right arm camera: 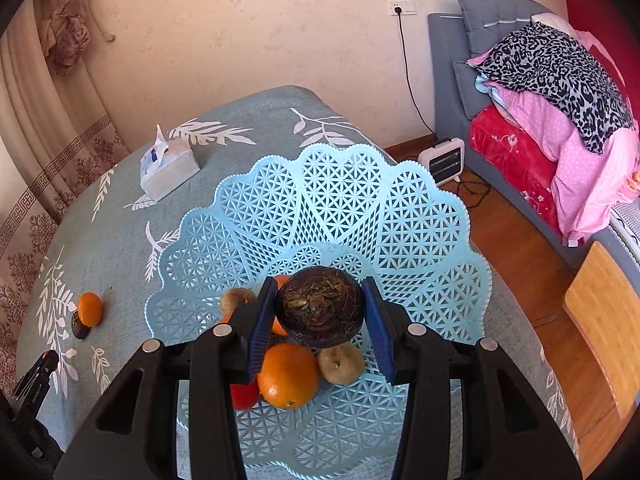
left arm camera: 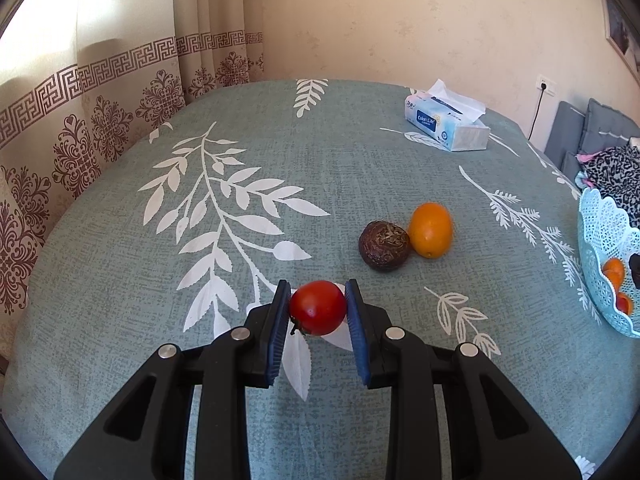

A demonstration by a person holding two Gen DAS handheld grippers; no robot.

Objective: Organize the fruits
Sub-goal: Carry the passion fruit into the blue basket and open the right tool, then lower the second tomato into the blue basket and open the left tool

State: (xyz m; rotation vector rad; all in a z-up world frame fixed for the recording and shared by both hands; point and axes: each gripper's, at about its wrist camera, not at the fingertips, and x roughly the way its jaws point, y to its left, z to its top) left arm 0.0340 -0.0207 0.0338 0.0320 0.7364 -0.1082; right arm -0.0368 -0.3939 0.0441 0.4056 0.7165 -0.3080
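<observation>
My left gripper (left arm camera: 318, 306) is shut on a red tomato (left arm camera: 318, 307) just above the green leaf-print tablecloth (left arm camera: 200, 264). Beyond it lie a dark brown wrinkled fruit (left arm camera: 384, 245) and an orange (left arm camera: 431, 230), touching each other. My right gripper (right arm camera: 320, 308) is shut on another dark brown fruit (right arm camera: 321, 307) and holds it above the light blue lattice basket (right arm camera: 420, 220). In the basket lie an orange (right arm camera: 289, 376), a red fruit (right arm camera: 245, 397), two brownish fruits (right arm camera: 341, 365) and more orange fruit, partly hidden. The basket also shows at the right edge of the left wrist view (left arm camera: 600, 240).
A tissue box (left arm camera: 446, 122) stands at the far side of the table; it also shows in the right wrist view (right arm camera: 166, 172). A curtain (left arm camera: 80, 120) hangs left. A sofa with piled bedding (right arm camera: 560, 120) and a small heater (right arm camera: 444, 160) stand right of the table.
</observation>
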